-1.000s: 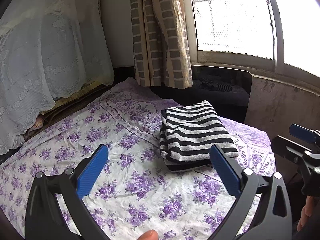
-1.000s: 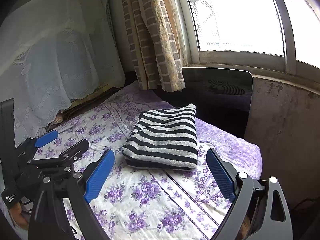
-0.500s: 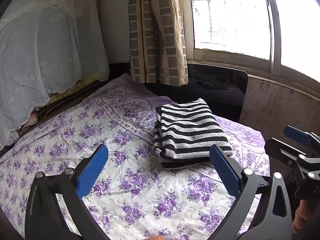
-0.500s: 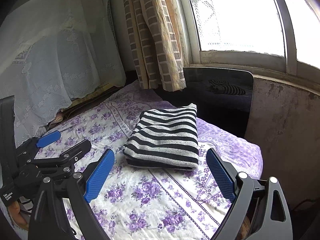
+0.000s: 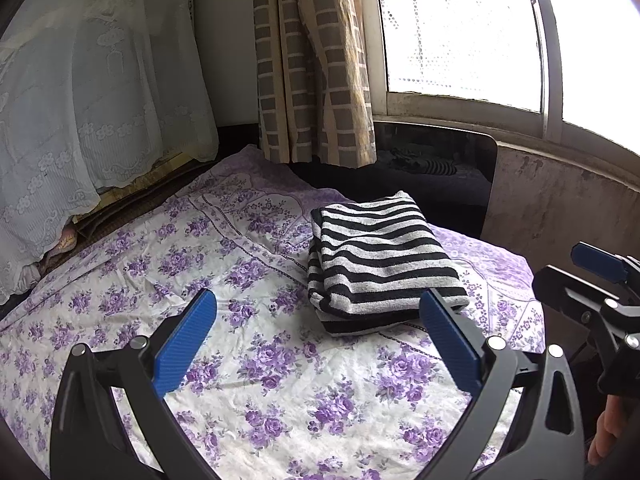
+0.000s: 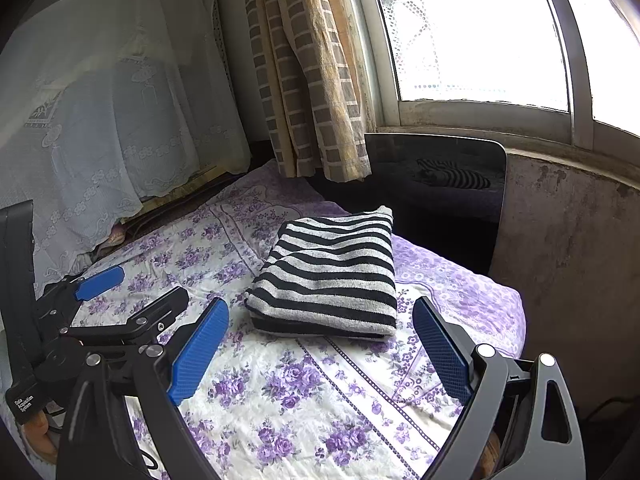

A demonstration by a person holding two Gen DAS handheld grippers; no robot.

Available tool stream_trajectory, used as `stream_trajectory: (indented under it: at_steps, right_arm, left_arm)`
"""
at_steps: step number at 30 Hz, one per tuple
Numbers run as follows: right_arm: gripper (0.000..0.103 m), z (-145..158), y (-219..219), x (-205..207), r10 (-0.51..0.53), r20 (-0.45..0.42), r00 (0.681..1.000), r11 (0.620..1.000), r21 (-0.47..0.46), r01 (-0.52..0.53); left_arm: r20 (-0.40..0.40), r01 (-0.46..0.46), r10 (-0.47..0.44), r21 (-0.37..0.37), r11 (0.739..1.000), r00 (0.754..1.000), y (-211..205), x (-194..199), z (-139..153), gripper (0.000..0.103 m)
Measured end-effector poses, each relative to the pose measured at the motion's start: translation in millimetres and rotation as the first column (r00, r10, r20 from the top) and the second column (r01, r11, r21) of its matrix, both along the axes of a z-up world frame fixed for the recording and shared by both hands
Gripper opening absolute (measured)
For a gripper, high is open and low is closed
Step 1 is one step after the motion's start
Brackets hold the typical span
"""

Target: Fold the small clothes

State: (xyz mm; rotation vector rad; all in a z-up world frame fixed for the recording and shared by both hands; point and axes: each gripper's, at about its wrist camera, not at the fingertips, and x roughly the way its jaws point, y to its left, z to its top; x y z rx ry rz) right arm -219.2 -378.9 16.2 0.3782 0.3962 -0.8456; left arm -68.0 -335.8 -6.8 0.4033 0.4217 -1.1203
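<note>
A black-and-white striped garment [image 5: 380, 264] lies folded into a neat rectangle on the purple-flowered sheet [image 5: 240, 280], toward its far right corner; it also shows in the right wrist view [image 6: 332, 276]. My left gripper [image 5: 316, 320] is open and empty, hovering above the sheet short of the garment. My right gripper [image 6: 320, 328] is open and empty, held just short of the garment's near edge. The left gripper also shows at the left of the right wrist view [image 6: 136, 292], and the right gripper at the right edge of the left wrist view [image 5: 580, 276].
A checked curtain [image 5: 312, 60] hangs at the back by a bright window [image 5: 460, 28]. A white lace cover [image 5: 80, 100] drapes over things at the left. A dark glossy panel [image 5: 432, 172] and a stained wall [image 5: 560, 208] stand behind the garment.
Both grippers have drawn back slightly from the folded garment. The left wrist view has shifted a little, so the garment sits more to the left. Both stay open.
</note>
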Motion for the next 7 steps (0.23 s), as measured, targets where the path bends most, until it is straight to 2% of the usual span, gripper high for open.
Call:
stream_trajectory:
  at_steps: [7]
  right_arm:
    - [0.094,0.1,-1.0,0.3,0.001,0.0,1.0,1.0,0.001,-0.001]
  left_arm:
    - [-0.003,-0.013,0.013,-0.002,1.0,1.0,1.2,2.0,2.0,0.099]
